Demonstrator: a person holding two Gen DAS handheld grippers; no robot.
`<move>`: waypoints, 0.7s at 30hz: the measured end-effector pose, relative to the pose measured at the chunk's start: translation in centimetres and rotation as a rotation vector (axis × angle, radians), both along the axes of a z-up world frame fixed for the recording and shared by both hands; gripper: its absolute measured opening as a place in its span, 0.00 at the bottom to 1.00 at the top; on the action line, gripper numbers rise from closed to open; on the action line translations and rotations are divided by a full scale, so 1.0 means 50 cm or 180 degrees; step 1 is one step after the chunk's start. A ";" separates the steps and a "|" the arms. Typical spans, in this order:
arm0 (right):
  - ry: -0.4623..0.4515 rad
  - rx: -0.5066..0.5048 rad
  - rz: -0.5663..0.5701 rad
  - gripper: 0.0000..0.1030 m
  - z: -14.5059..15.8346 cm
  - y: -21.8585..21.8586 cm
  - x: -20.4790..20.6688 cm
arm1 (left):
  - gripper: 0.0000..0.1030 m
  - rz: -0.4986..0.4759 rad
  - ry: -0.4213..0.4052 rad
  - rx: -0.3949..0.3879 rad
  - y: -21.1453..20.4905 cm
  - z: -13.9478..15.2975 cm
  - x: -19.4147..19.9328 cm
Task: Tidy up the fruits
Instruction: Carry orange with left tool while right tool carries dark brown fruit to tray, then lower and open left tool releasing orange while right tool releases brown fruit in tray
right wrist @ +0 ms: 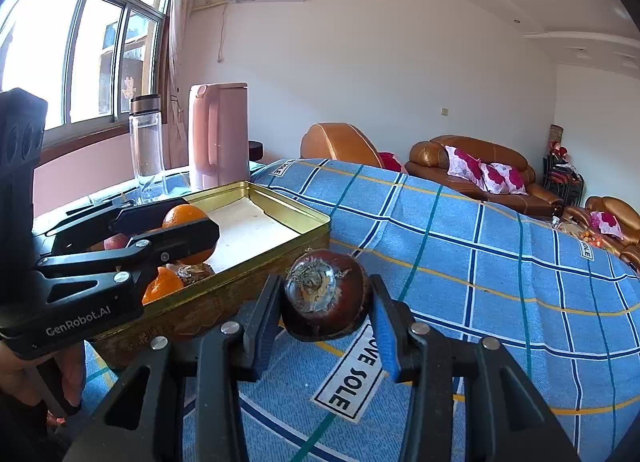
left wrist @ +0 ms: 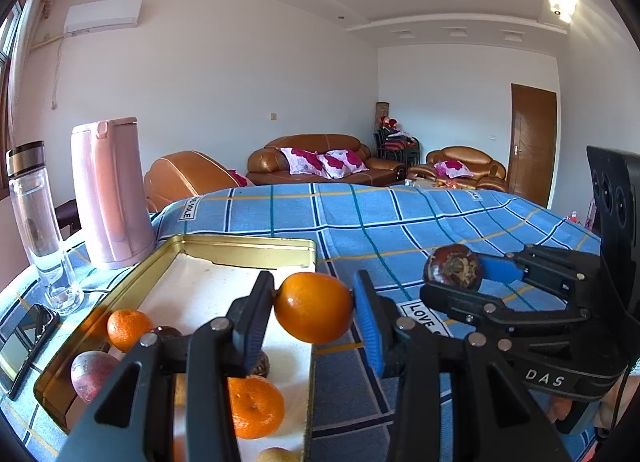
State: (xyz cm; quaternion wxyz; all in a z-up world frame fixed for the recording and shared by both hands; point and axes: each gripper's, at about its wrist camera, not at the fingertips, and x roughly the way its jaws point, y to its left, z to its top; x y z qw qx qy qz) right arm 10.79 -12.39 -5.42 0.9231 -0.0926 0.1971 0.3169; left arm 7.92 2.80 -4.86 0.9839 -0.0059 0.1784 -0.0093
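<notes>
My left gripper (left wrist: 314, 312) is shut on a smooth orange (left wrist: 314, 308), held above the right edge of a gold tin tray (left wrist: 248, 248). The tray holds two mandarins (left wrist: 128, 328) (left wrist: 256, 406), a reddish fruit (left wrist: 94, 374) and a dark brown one partly hidden by my finger. My right gripper (right wrist: 326, 298) is shut on a dark brown round fruit (right wrist: 326, 296) with a dry rough top, above the blue checked cloth just right of the tray (right wrist: 280, 202). In the left wrist view that gripper (left wrist: 456, 274) shows at the right with its fruit (left wrist: 454, 270).
A pink jug (left wrist: 110, 190) and a clear bottle (left wrist: 38, 218) stand behind the tray at the left, with a phone (left wrist: 24, 342) lying beside them. The blue checked cloth (right wrist: 500, 262) covers the table. Brown sofas (left wrist: 320, 160) stand beyond it.
</notes>
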 end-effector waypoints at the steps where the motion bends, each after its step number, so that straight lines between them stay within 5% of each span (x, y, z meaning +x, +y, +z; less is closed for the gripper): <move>1: 0.0008 -0.0002 0.0025 0.43 0.000 0.006 0.000 | 0.41 0.0006 0.0001 -0.0010 0.004 0.000 -0.002; 21: 0.0050 -0.0014 0.0536 0.43 0.016 0.144 -0.030 | 0.41 0.0469 0.0106 0.0010 0.120 -0.005 -0.039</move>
